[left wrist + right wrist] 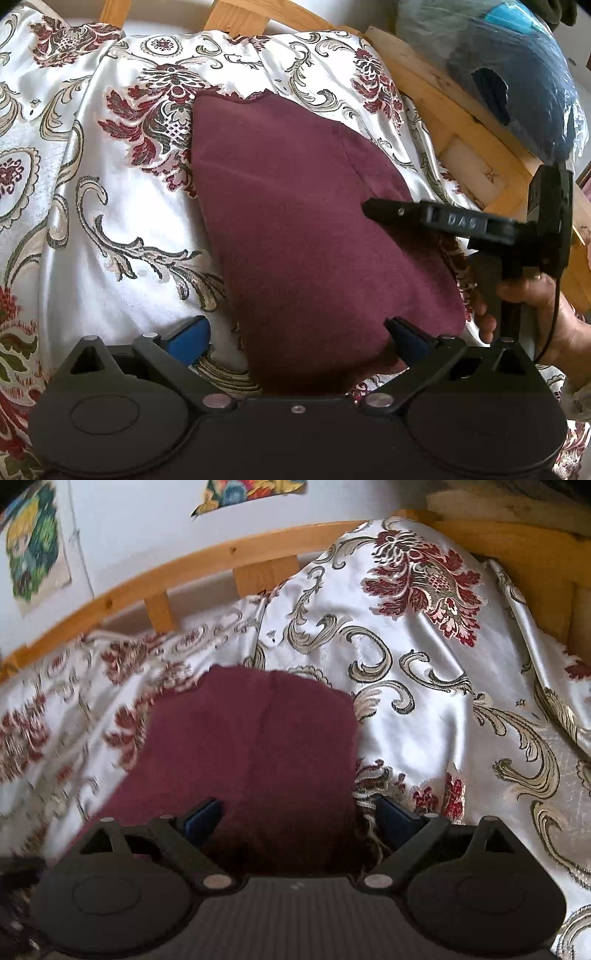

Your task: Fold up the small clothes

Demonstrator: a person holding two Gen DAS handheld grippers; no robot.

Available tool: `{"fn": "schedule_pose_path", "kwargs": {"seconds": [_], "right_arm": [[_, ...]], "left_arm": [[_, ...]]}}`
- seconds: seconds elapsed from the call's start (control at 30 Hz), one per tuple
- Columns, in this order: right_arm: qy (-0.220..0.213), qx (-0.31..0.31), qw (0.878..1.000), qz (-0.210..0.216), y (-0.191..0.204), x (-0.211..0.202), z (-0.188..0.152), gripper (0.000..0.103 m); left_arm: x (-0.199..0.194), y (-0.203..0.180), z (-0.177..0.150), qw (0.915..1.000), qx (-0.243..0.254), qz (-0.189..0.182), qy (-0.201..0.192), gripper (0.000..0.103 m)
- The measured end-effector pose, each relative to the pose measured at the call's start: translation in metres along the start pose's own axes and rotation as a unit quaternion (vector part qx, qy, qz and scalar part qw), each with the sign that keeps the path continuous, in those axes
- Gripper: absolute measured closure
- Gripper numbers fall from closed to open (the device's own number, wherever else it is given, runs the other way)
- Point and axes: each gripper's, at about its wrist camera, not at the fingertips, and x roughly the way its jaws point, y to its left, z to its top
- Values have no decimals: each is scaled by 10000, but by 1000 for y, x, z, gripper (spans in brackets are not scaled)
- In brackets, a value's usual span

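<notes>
Lying on patterned bedspread [122, 206], maroon garment [295, 229], seemingly folded.

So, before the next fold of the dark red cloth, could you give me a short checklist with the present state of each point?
1. Maroon cloth lies on the bedspread: ok.
2. Right gripper open, pads not pressing the cloth: ok.
3. Left gripper open: ok.
4. Cloth free of both grippers: ok.
5. Cloth surface smooth, no big wrinkles: ok.
6. Layers underneath aligned: cannot tell.
</notes>
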Motion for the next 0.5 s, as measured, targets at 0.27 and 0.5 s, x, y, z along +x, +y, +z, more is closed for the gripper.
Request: {"fn": "schedule_pose_path", "kwargs": {"seconds": [0.27, 0.5], "right_arm": [[-11, -208, 9996, -181, 7, 4, -6, 4], [-160, 81, 9997, 159, -1, -3, 1, 3]], "left_arm": [[-1, 0, 0, 10000, -40, -12, -21, 0], [-14, 10, 7, 9979, -464, -244, -391, 1]]}}
